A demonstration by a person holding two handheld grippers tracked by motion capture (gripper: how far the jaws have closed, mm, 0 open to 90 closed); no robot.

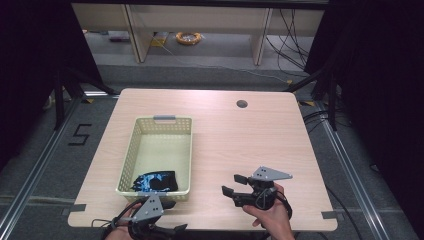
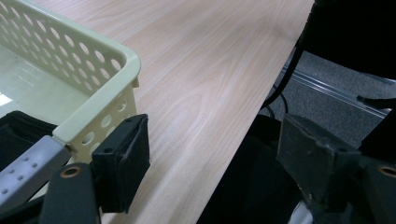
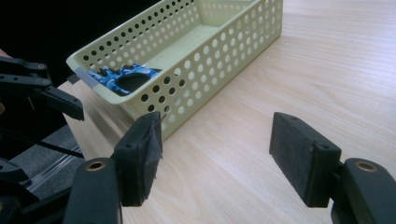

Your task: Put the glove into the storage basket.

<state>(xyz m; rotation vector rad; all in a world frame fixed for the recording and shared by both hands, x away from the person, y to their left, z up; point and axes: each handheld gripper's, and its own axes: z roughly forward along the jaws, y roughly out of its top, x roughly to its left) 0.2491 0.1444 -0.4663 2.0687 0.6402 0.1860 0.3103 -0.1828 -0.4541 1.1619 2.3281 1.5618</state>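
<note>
A pale yellow-green perforated basket [image 1: 129,155] [image 2: 95,70] [image 3: 219,46] stands on the left half of the wooden table [image 1: 240,140]. At its near end lies a black and blue item [image 1: 155,181] [image 3: 122,79]. My left gripper [image 1: 175,216] [image 2: 219,163] is open at the table's front edge, just outside the basket's near right corner, with nothing between its jaws. My right gripper [image 1: 234,184] [image 3: 219,158] is open low over the table, to the right of the basket and pointing toward it, also holding nothing. The left gripper [image 3: 44,88] also appears at the left of the right gripper view.
A round cable hole [image 1: 242,104] sits near the table's far edge. Bare wood spreads across the right half and behind the basket. Beyond the table are grey floor, cables and a shelf frame [image 1: 200,30]. Dark curtains flank both sides.
</note>
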